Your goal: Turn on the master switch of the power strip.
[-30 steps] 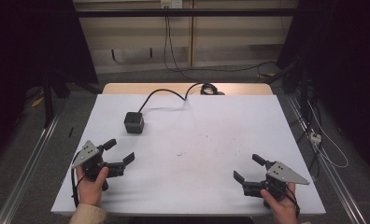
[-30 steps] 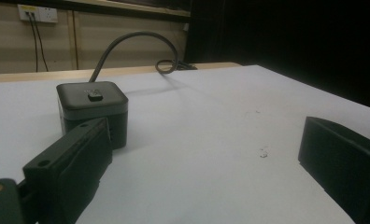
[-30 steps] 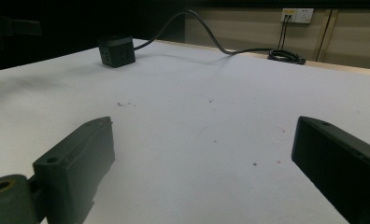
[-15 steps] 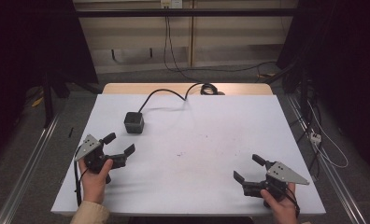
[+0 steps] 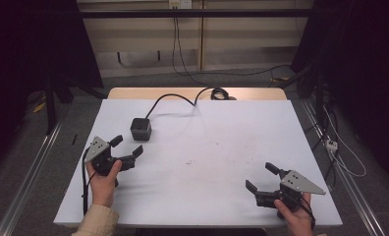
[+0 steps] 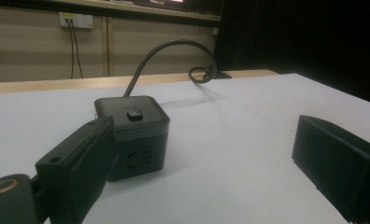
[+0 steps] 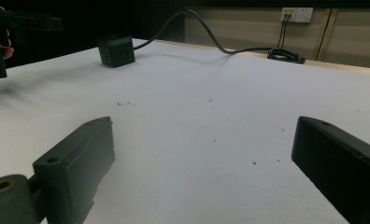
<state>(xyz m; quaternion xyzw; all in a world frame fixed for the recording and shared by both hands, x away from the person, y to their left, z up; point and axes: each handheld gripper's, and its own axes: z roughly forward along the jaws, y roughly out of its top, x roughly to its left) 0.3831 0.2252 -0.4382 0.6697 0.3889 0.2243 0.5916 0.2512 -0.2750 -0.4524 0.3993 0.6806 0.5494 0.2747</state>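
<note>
left gripper (image 5: 126,146) | moved forward | now near power cube (image 5: 140,129)

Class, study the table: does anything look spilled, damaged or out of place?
Nothing is spilled or broken. The black socket cube sits upright, its cable trailing off the far edge. The only blemish is a few small dark specks on the white table.

A white table (image 5: 232,162) (faintly speckled), a wall socket (image 6: 74,19) on the beige wall behind.

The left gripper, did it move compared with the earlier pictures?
Yes. In the high view the left gripper has moved forward, away from the near table edge and toward the black socket cube, which lies where it did.
</note>
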